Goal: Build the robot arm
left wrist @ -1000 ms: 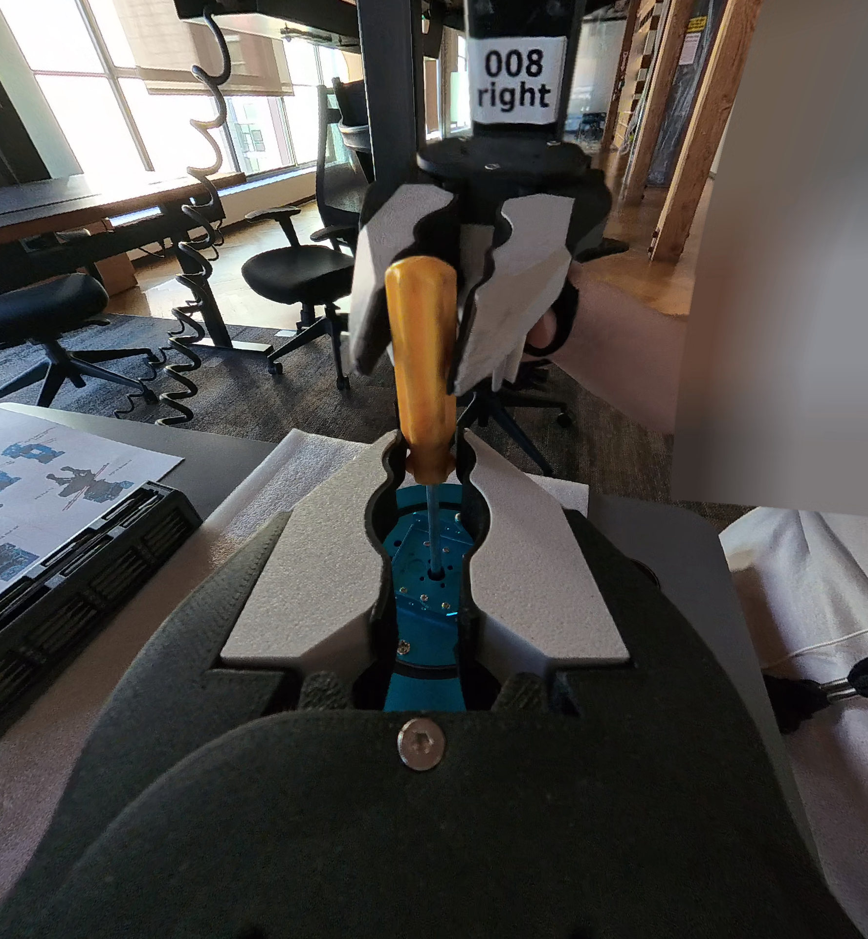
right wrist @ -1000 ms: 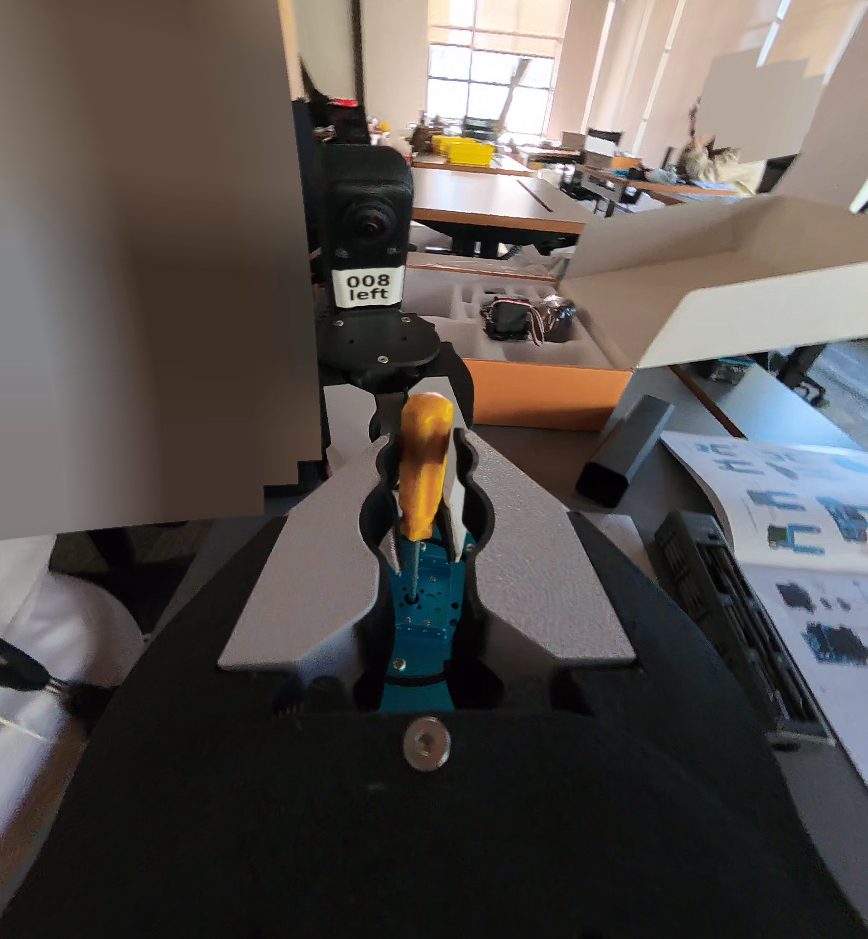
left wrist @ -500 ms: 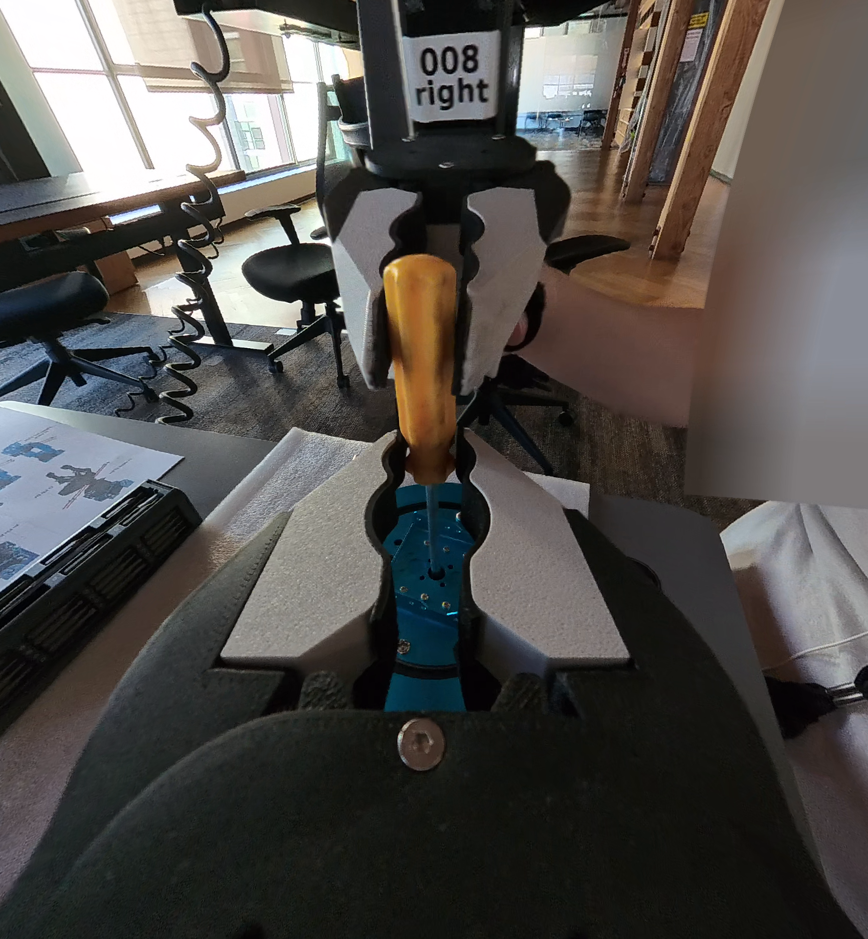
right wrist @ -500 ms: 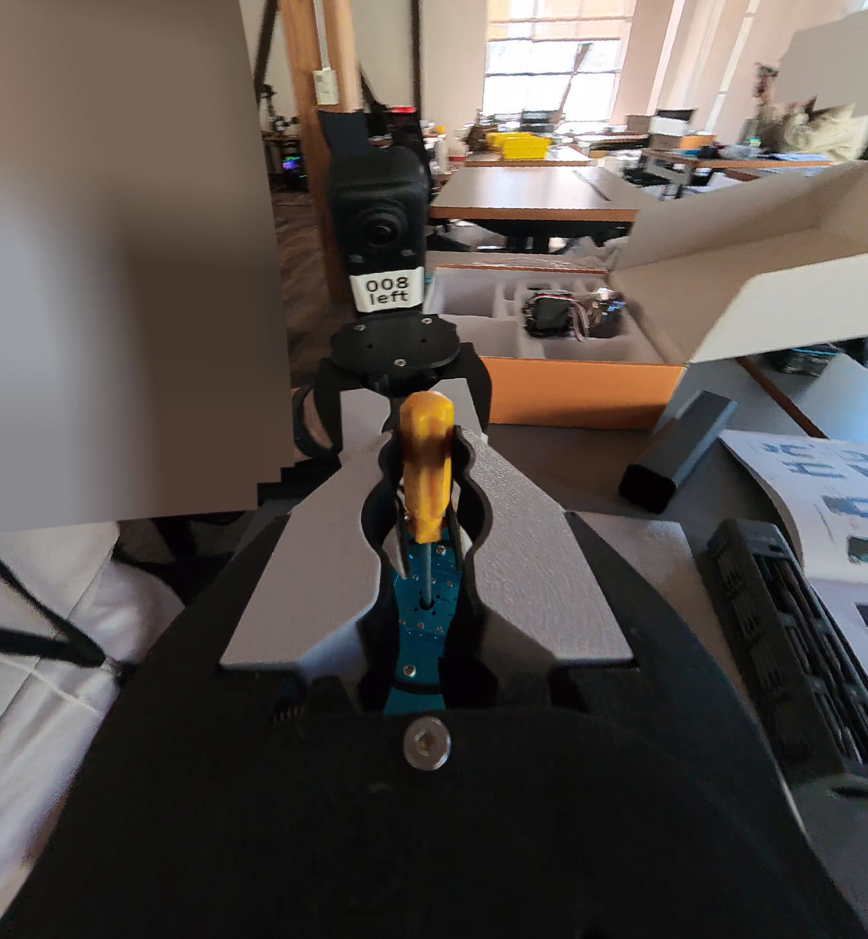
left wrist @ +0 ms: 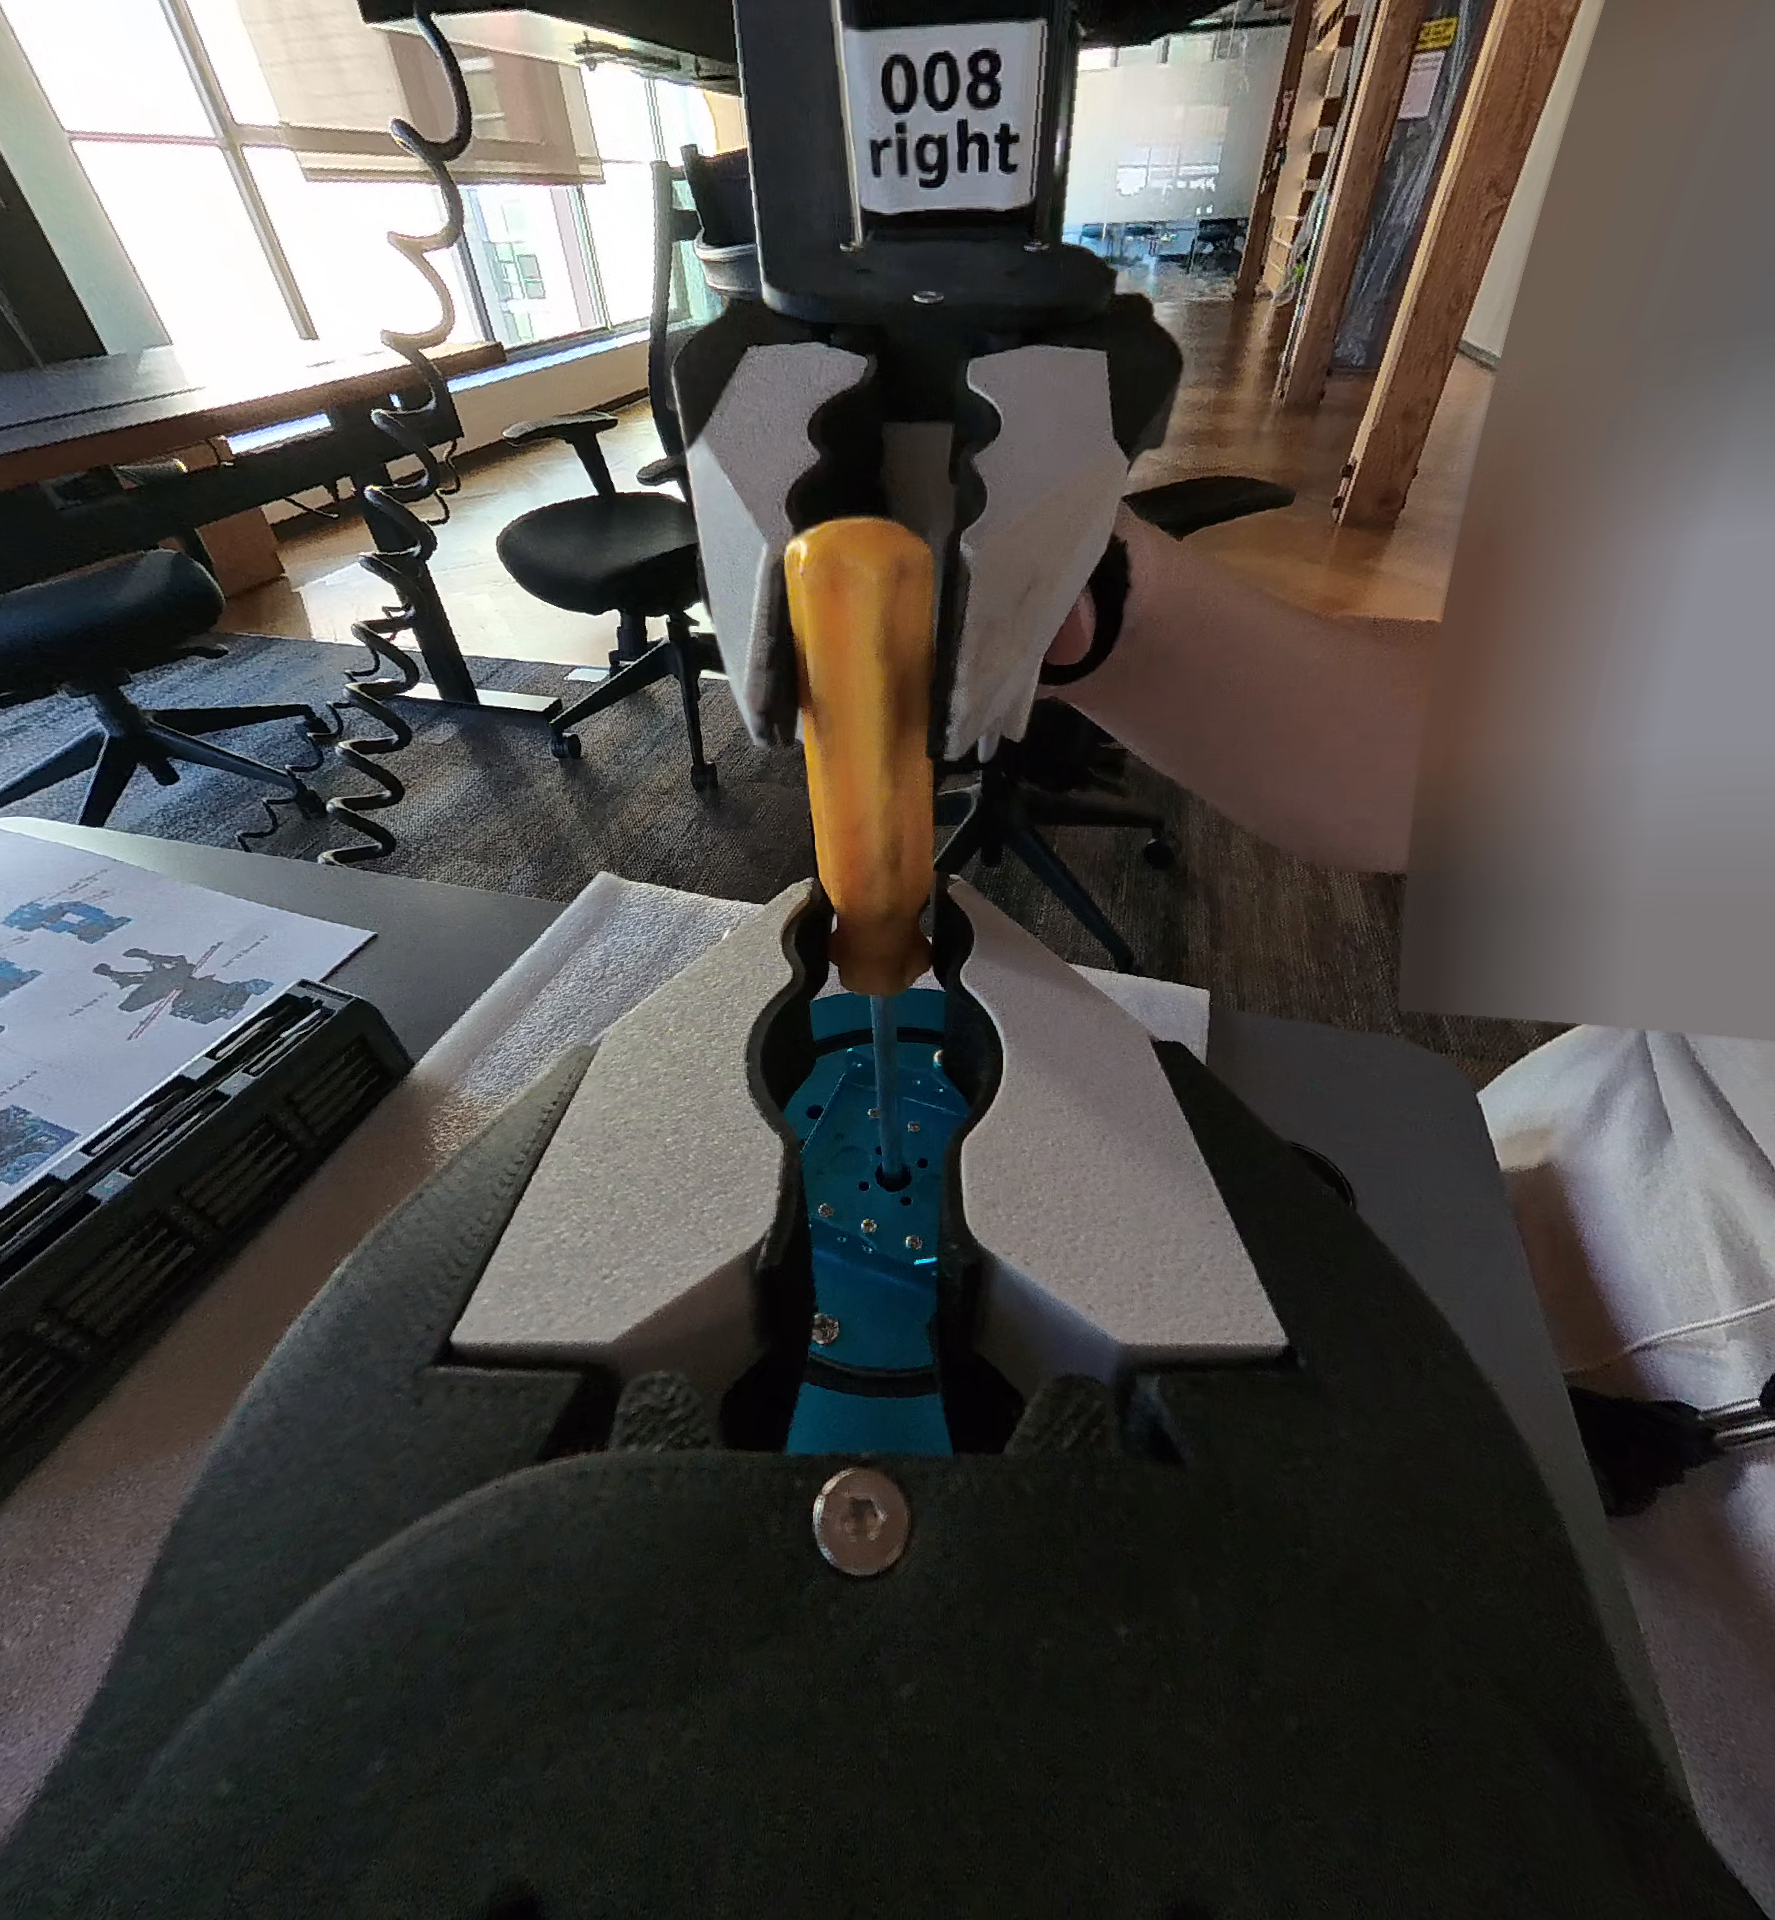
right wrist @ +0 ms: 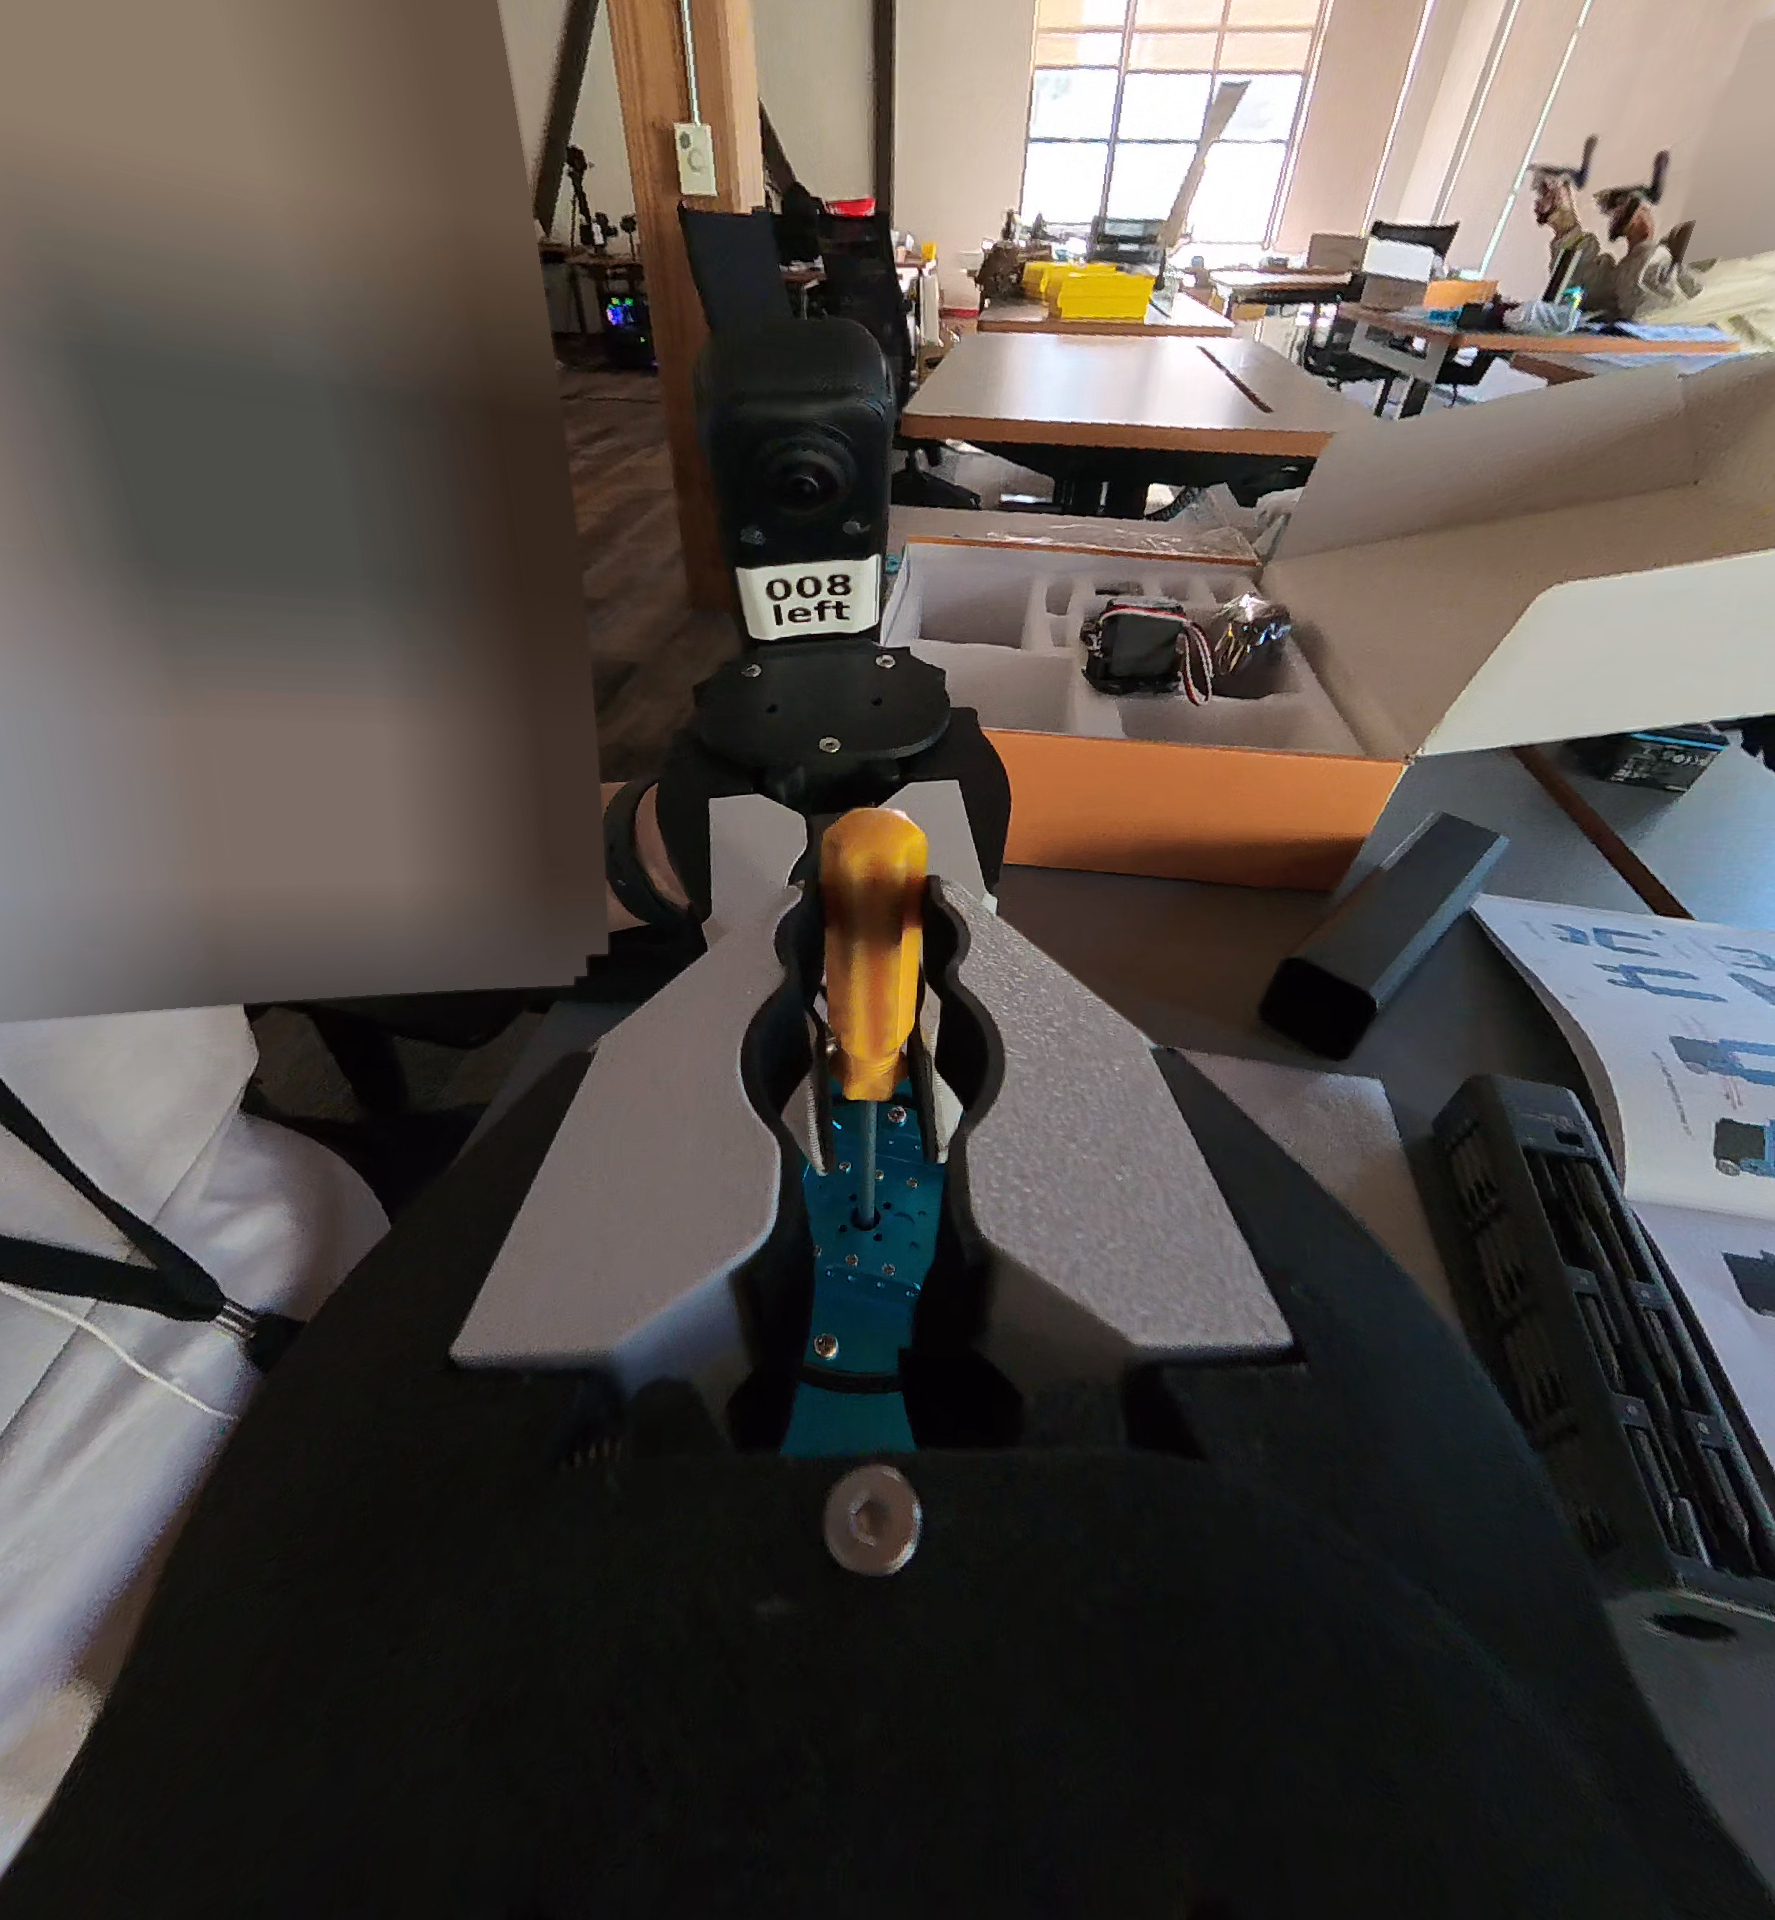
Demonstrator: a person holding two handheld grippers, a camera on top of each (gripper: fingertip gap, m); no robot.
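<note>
My left gripper point(left wrist: 875, 914) is shut on a blue metal part with several small holes point(left wrist: 867, 1226), held between its grey pads. My right gripper point(left wrist: 867, 717) faces it from above and is shut on a yellow-handled screwdriver point(left wrist: 862, 727). The screwdriver stands nearly upright, and its thin shaft goes down into a hole in the blue part. In the right wrist view my right gripper point(right wrist: 872, 904) clamps the screwdriver handle point(right wrist: 867, 977). Below it sits the blue part point(right wrist: 862, 1278), with the left gripper point(right wrist: 881, 1138) holding it from the far side.
A black slotted tray point(left wrist: 135, 1174) and a printed picture sheet point(left wrist: 83, 987) lie beside the work. An open orange box with a foam insert point(right wrist: 1174, 790) and a black block point(right wrist: 1382, 935) stand behind. A person's white garment point(left wrist: 1641, 1195) is close by. Office chairs point(left wrist: 602, 540) stand beyond the table edge. The gap from one gripper's tips to the other's is roughly 6 centimeters.
My right gripper has swung about the screwdriver, first tilted one way, then back to square over the handle. The left gripper and blue part have stayed still.
</note>
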